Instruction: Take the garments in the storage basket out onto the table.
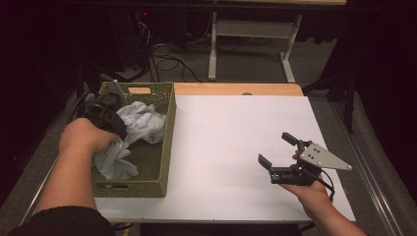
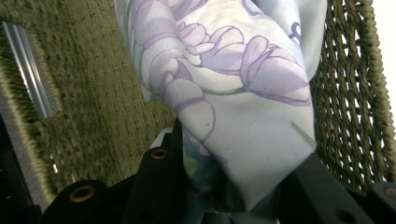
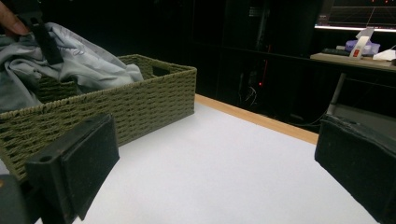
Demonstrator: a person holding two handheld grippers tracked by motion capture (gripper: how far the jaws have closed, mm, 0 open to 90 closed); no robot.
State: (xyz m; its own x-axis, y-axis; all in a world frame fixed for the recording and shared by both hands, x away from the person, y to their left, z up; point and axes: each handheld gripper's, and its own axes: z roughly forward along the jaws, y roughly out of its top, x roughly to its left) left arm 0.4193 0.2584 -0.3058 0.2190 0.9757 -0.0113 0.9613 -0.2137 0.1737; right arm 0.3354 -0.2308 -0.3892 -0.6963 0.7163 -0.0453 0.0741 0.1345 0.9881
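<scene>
A pale blue cloth [image 1: 145, 123] with a purple flower print [image 2: 243, 93] lies bunched in the green woven basket [image 1: 169, 132] at the table's left. My left gripper [image 1: 119, 131] reaches into the basket from the left and is shut on a fold of that cloth [image 2: 233, 163], lifting it above the basket floor [image 2: 93, 93]. My right gripper [image 1: 275, 148] rests low over the white table surface at the right, jaws wide open with nothing between them [image 3: 219, 163]. In the right gripper view the basket [image 3: 140, 102] and cloth [image 3: 84, 65] stand off to the left.
White sheeting [image 1: 231, 142] covers the table between the basket and the right hand. A wooden edge strip [image 1: 236, 89] runs along the far side. Beyond it are a desk frame [image 1: 214, 44] and floor cables [image 1: 167, 59].
</scene>
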